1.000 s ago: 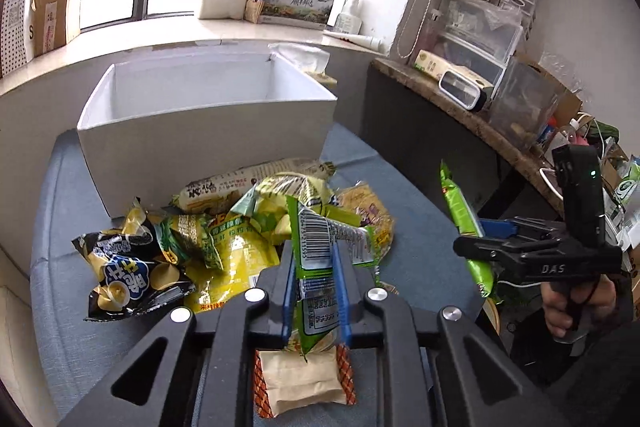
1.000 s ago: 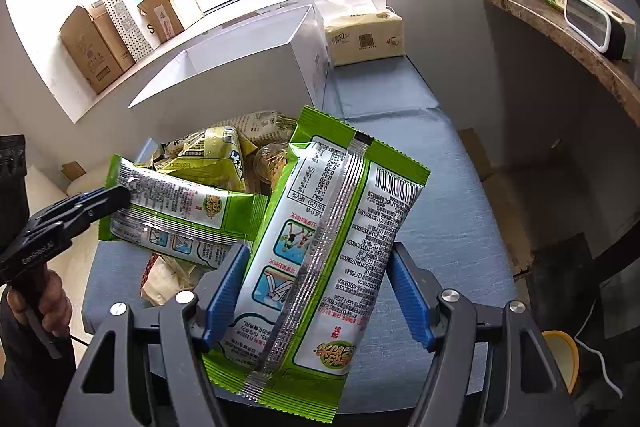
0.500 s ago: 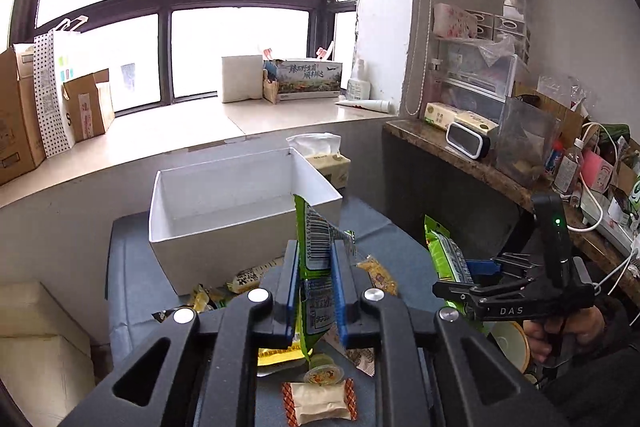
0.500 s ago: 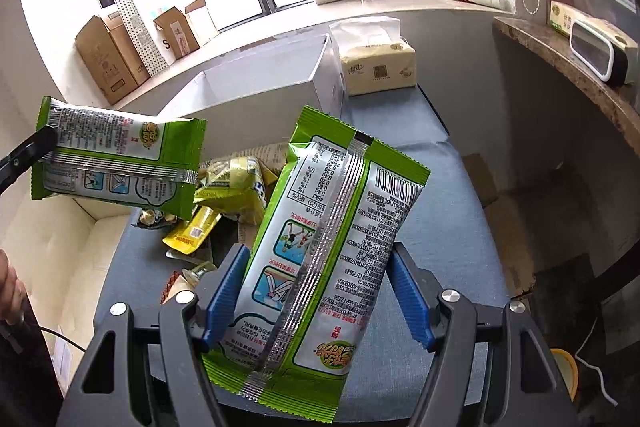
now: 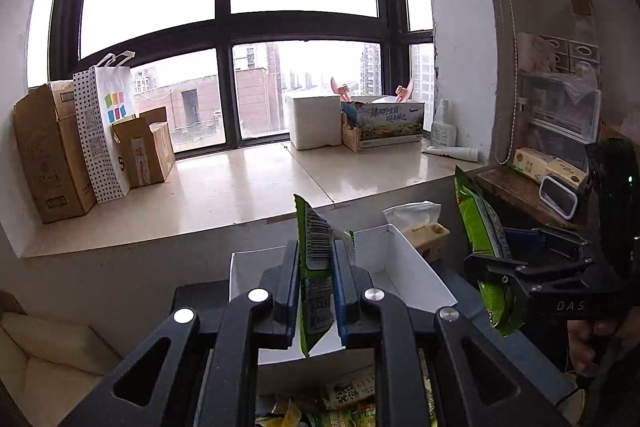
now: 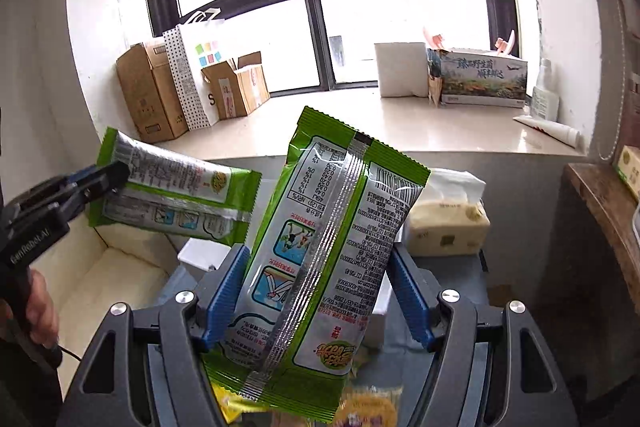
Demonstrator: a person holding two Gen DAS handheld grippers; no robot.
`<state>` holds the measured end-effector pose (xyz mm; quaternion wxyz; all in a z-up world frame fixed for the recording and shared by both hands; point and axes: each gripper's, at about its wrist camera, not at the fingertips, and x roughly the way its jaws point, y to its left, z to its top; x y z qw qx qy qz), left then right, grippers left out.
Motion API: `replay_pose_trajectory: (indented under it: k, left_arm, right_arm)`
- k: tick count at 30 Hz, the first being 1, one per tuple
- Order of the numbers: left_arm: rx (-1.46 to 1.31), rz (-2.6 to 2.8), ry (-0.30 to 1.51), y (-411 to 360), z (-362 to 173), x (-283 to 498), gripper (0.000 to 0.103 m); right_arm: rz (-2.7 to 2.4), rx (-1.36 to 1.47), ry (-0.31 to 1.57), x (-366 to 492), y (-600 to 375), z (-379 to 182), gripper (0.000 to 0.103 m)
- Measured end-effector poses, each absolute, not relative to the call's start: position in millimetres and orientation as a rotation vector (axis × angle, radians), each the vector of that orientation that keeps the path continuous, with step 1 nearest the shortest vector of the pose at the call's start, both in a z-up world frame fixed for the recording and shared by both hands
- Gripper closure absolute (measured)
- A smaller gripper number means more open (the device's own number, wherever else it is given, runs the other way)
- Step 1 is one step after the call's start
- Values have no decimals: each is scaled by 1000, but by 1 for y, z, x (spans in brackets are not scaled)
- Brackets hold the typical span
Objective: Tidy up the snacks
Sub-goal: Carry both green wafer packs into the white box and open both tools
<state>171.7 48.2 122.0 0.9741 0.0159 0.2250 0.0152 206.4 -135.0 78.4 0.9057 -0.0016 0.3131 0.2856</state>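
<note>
My left gripper (image 5: 316, 259) is shut on a green snack packet (image 5: 314, 239), which stands edge-on between the blue pads, above the open white box (image 5: 404, 267). In the right wrist view that left gripper (image 6: 108, 179) holds its packet (image 6: 176, 195) level at the left. My right gripper (image 6: 318, 255) is shut across a second, wider green packet (image 6: 328, 211) with its printed back facing the camera. In the left wrist view the right gripper (image 5: 504, 267) holds that packet (image 5: 482, 247) to the right of the box. Several loose snacks (image 5: 340, 407) lie below, on the grey seat.
A tissue pack (image 6: 444, 223) sits behind the box. The windowsill (image 5: 248, 187) carries cardboard boxes (image 5: 48, 155), a dotted paper bag (image 5: 104, 131) and a printed carton (image 5: 388, 123). A cluttered wooden shelf (image 5: 520, 187) runs along the right. A cream cushion (image 5: 48, 359) lies lower left.
Both grippers have risen with their green packets and tilted up, so the snack pile has dropped to the bottom edge and the window fills the views. The white box now lies just below them.
</note>
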Motion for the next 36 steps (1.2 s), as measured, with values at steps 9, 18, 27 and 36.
replay_pose_trajectory:
  k: [9,18,27,36]
  left_arm:
    - [65,78,541,64,77,238,86]
    - [59,77,604,65,47,251,0]
    - [13,82,613,67,46,236,0]
    - [22,81,649,56,47,196,0]
  right_arm:
    - [580,62,755,300,-104,46,28]
    - [569,91,811,321,-105,25,0]
    - [580,131,740,309,-122,32,0]
    - [625,51,653,257,-129,56,0]
